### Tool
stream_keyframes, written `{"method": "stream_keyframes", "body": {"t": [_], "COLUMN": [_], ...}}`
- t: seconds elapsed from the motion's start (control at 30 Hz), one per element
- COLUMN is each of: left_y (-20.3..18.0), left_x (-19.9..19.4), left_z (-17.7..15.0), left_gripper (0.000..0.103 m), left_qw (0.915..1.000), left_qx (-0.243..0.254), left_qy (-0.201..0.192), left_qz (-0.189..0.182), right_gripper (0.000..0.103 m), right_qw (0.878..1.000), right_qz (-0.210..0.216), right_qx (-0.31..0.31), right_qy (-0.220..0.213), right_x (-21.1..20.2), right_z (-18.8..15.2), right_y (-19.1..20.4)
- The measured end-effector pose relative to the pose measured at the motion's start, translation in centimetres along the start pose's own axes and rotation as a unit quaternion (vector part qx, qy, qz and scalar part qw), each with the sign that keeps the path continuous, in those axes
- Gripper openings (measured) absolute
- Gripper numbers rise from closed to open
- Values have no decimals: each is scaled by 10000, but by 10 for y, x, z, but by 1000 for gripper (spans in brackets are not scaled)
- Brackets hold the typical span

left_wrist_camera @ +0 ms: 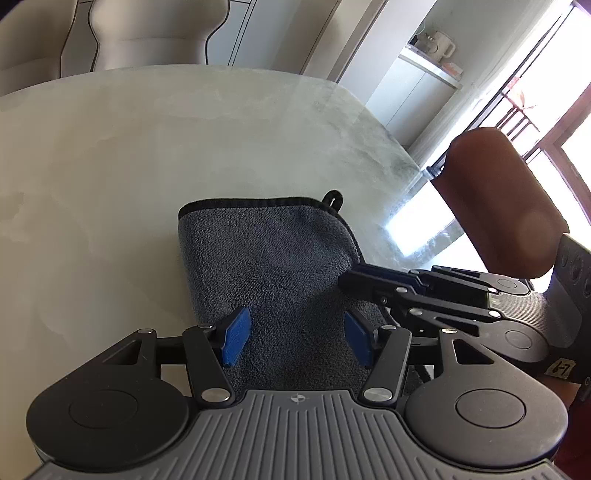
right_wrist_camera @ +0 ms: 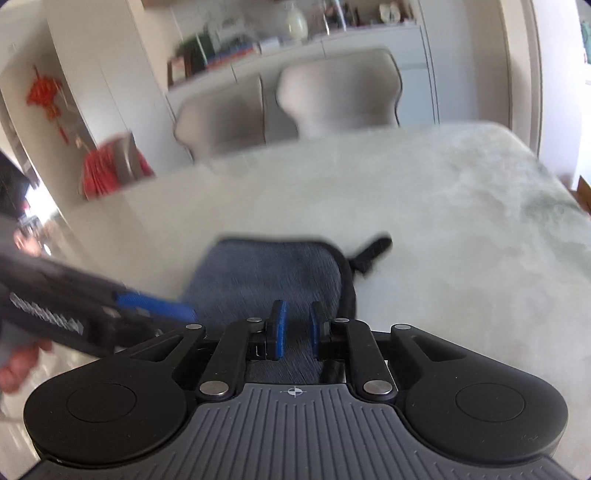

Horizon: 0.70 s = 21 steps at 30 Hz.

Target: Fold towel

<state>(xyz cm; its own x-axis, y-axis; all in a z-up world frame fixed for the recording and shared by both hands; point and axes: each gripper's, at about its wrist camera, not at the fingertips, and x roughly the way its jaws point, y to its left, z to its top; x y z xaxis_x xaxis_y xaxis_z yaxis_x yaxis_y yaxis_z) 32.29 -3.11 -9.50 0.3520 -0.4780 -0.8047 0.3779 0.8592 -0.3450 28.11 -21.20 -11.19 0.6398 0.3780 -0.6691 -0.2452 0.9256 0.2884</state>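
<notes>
A grey towel (left_wrist_camera: 266, 258) with a black hem and a small black hanging loop (left_wrist_camera: 332, 199) lies folded on the pale marble table (left_wrist_camera: 110, 166). My left gripper (left_wrist_camera: 297, 339) is open, its blue pads apart just above the towel's near part. My right gripper (left_wrist_camera: 354, 278) reaches in from the right at the towel's right edge. In the blurred right wrist view the towel (right_wrist_camera: 266, 273) lies ahead, and my right gripper (right_wrist_camera: 295, 328) has its blue pads a narrow gap apart with nothing between them. The left gripper's blue pad (right_wrist_camera: 155, 304) enters from the left.
Pale upholstered chairs (left_wrist_camera: 147, 33) stand behind the table's far edge. A brown chair back (left_wrist_camera: 506, 199) stands at the table's right side, close to my right gripper. A white cabinet (left_wrist_camera: 410, 92) and bright window lie beyond. A red object (right_wrist_camera: 107, 170) sits beyond the table's far left corner.
</notes>
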Motion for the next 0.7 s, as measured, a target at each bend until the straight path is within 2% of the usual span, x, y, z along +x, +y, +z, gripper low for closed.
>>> {"method": "stream_keyframes", "body": {"t": [0.13,0.23,0.3,0.33,0.4,0.6,0.7], "left_y": [-10,-22,-28,-30,-32,-33,-40], "left_x": [-9,-20,-25,-26,-23,-27,-41], "left_z": [-8,-19,-26,-29,-37,-43,-43], "left_gripper": [60,60,61,65,68,68,68], "left_qw": [9996,9983,9975,9973,9971,9949,9930], "left_qx": [155,288,309,288,234,127,200], "left_qy": [-148,-318,-392,-408,-351,-388,-563], "left_qz": [206,406,498,536,629,920,1022], "right_gripper": [16,29,30,30,30,30,36], "right_qw": [10000,10000,9999,9997,9994,9993,9983], "right_qz": [-25,18,124,158,80,-165,-364], "right_qx": [58,-67,-66,-84,-208,-310,-446], "right_qy": [-36,-45,73,159,254,145,15], "right_x": [-10,-25,-30,-31,-29,-39,-55], "right_z": [0,-4,-10,-15,-25,-22,-18], "right_y": [-1,7,10,12,16,21,28]}}
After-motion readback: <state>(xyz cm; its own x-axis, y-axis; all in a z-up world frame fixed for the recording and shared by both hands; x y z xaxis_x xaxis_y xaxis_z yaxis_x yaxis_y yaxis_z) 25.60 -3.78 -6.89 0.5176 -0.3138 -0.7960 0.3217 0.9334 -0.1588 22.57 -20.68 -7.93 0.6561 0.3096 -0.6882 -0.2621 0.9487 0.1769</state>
